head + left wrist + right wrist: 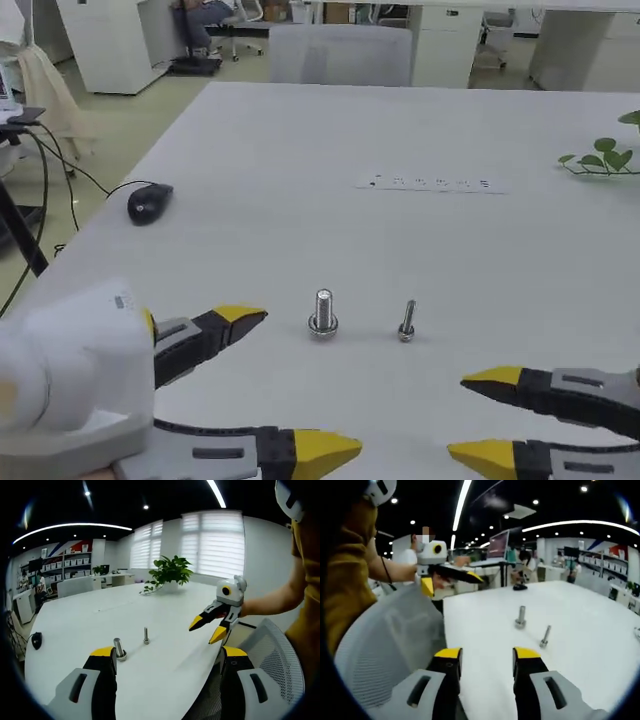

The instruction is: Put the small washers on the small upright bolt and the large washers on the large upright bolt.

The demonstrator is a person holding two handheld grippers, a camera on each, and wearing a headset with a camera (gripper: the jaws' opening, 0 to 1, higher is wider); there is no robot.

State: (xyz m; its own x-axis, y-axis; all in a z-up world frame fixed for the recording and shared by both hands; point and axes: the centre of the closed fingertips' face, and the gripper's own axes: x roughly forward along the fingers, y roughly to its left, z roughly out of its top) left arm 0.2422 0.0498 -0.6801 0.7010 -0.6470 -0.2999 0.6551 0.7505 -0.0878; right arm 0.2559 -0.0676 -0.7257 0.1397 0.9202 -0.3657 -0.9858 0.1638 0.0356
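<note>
Two bolts stand upright on the white table [300, 180]. The large bolt [322, 312] [118, 648] [520, 616] has a wider ring at its foot. To its right in the head view stands the thin small bolt [407, 321] [146, 635] [545, 636]. My left gripper [290, 385] [167, 655] hovers open at the near left, its upper yellow tip close to the large bolt, with nothing between the jaws. Open and just as bare, my right gripper [482, 418] [487, 654] hangs near the front right edge. Each gripper also appears in the other's view: the right gripper [214, 625] and the left gripper [447, 577].
A black mouse [149, 203] lies at the table's left side. A white power strip [430, 183] sits mid-table, and a green plant [605, 157] is at the far right. A grey chair [340, 55] stands beyond the far edge. A mesh chair back [395, 630] is by the near edge.
</note>
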